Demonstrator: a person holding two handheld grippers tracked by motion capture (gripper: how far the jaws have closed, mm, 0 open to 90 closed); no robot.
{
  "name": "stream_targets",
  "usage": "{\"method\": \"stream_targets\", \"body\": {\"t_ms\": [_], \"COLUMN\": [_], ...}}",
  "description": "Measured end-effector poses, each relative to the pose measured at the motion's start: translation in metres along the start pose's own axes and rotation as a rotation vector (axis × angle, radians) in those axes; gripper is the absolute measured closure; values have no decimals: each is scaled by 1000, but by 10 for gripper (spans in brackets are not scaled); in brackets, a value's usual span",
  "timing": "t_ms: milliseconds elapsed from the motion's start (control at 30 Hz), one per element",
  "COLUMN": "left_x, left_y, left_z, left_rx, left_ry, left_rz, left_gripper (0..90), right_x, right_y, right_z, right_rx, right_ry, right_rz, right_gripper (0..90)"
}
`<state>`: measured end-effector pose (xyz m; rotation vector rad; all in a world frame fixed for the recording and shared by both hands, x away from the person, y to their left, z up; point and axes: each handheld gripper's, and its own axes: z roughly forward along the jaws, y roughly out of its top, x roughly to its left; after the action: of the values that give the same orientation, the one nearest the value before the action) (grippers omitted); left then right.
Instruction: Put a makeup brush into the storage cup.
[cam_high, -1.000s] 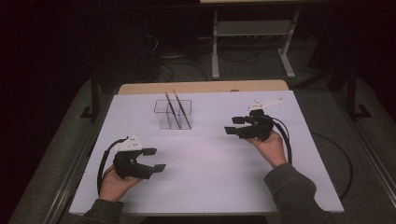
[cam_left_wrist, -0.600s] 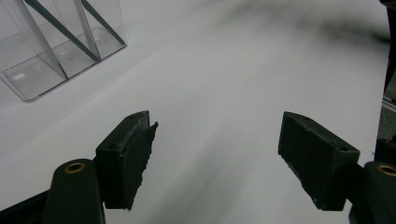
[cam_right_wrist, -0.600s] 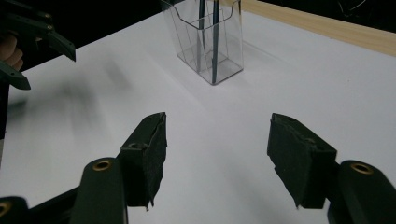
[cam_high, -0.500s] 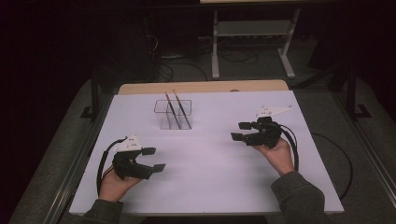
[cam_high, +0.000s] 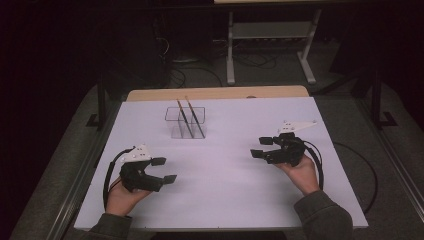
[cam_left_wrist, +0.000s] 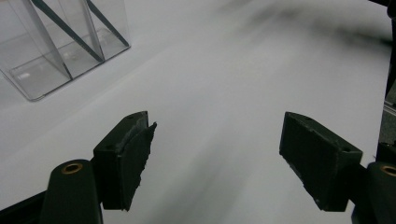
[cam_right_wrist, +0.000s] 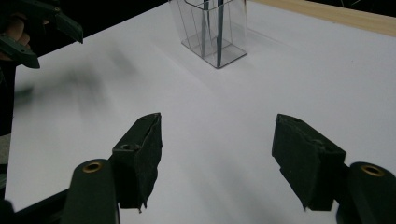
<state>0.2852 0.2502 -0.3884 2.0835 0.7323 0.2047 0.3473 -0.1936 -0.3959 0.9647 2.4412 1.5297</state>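
I worked in a dim lab: white-topped table (cam_high: 220, 200), loose floor cables (cam_high: 200, 75), metal stand (cam_high: 270, 35) at the far side.

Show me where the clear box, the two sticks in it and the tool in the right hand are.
clear box (cam_high: 175, 131): high view, its front left wall.
sticks (cam_high: 194, 116): high view, middle of the right-hand stick.
right tool (cam_high: 264, 147): high view, midway between its two open fingertips.

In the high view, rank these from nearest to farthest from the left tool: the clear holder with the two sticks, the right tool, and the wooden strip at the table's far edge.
From the left tool:
1. Clear holder, ahead, slightly right.
2. Right tool, across the table.
3. Wooden strip, far edge.
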Motion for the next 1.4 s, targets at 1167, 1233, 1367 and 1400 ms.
{"method": "stream_targets", "body": {"t_ms": [1167, 1233, 1367, 1400], "left_x": [-6, -6, -6, -6], "left_y": [-4, -5, -6, -6], "left_z": [-2, -2, -2, -2], "left_rx": [-9, -6, -3, -2], "left_ry": [20, 21, 20, 19], "left_rz": [5, 10, 10, 10], "left_gripper": [226, 226, 226, 226], "right_x": [7, 6, 6, 6], "right_y": [-39, -41, -45, -46], "right_z": [-31, -33, -35, -35], "right_rx": [-25, -25, -26, -29], "right_ry": [-49, -50, -54, -54], "right_rz": [28, 31, 43, 43], "right_gripper": [273, 270, 261, 261]}}
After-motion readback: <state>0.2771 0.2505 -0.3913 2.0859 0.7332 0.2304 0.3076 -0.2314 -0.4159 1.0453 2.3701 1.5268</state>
